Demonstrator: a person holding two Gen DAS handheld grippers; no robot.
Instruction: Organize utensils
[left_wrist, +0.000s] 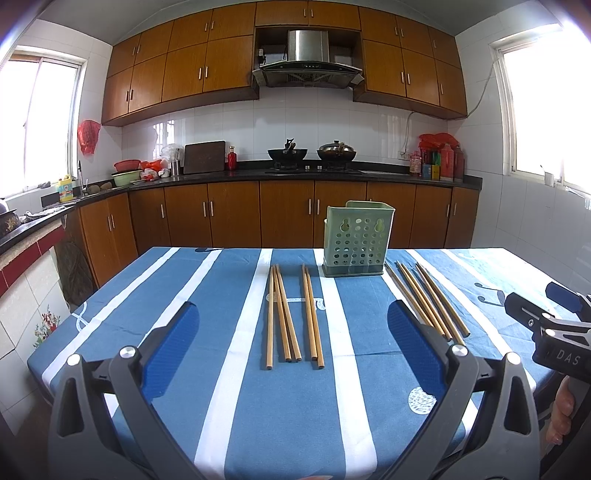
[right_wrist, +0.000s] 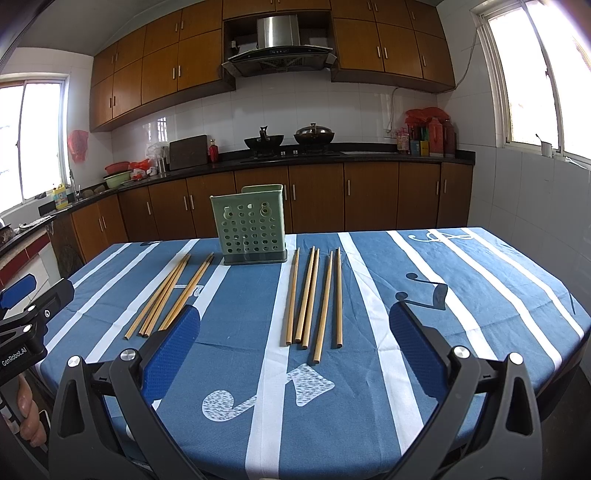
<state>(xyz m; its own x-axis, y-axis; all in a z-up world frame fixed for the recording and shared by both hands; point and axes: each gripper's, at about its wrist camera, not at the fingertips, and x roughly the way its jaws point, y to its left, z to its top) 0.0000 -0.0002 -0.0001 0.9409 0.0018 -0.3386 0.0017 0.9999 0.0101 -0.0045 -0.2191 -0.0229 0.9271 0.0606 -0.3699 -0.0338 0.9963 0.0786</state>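
Both the left tongs (left_wrist: 291, 339) and right tongs (right_wrist: 295, 343) gape wide, empty. Thin, light, stiff wooden chopsticks (right_wrist: 314, 299) lie ahead on the blue-striped counter (right_wrist: 461, 295), flanking the green perforated plastic holder (right_wrist: 251, 229); likely roll, so pinch mid-shaft.

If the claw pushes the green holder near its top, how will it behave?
The green holder looks like thin perforated plastic and stands empty, so it is probably light and would slide on the tablecloth. It is taller than its base is deep, so a high push may tip it.
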